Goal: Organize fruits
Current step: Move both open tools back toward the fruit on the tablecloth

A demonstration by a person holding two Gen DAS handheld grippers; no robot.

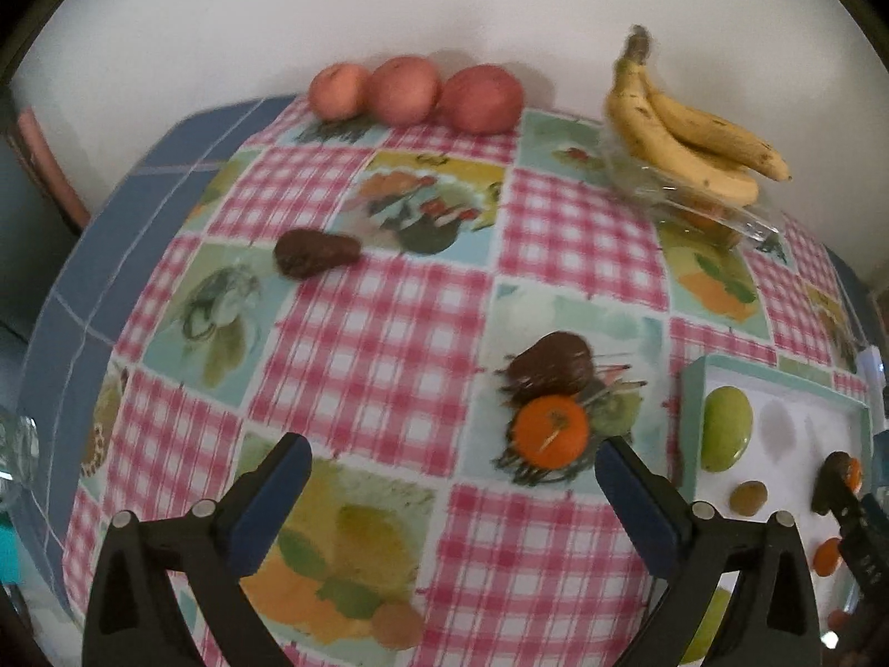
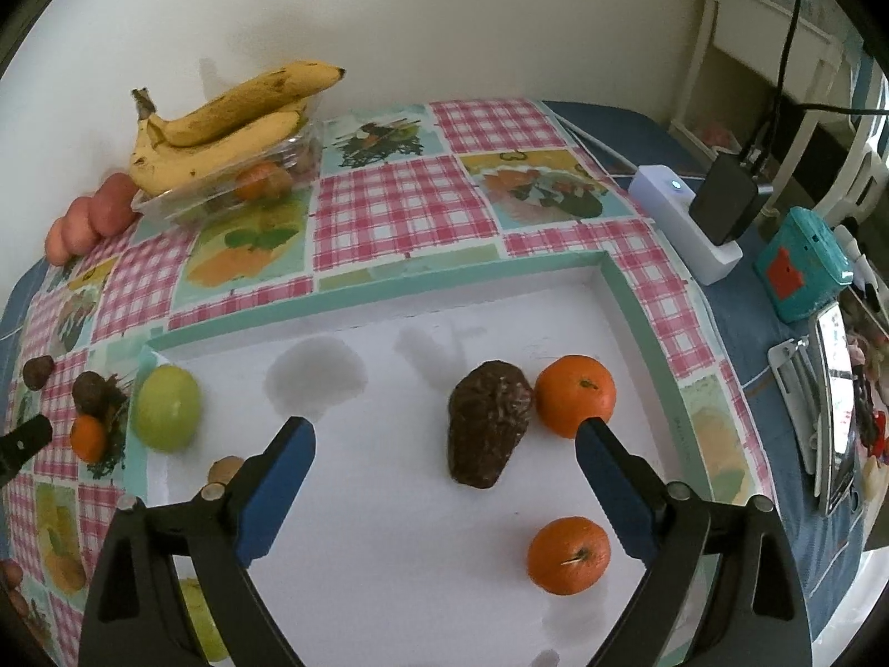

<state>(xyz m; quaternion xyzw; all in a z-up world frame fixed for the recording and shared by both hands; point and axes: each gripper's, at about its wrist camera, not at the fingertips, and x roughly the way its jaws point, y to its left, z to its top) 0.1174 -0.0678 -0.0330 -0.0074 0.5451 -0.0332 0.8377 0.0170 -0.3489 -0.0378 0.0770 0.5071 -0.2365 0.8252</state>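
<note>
Left claw (image 1: 450, 472): spread wide, holding nothing.
Round orange tangerine (image 1: 550, 432): just beyond its right finger, on the desk.
Right claw (image 2: 444, 444): spread wide, holding nothing.
Dark wrinkled avocado (image 2: 489, 423): between its fingers, lying free in the white tray (image 2: 389, 528).

White tray (image 2: 555, 300) holds a dark wrinkled avocado (image 2: 489, 422) touching one orange (image 2: 575, 394), a second orange (image 2: 568, 554) nearer, and a green apple (image 2: 166, 414) at its left edge.
</note>
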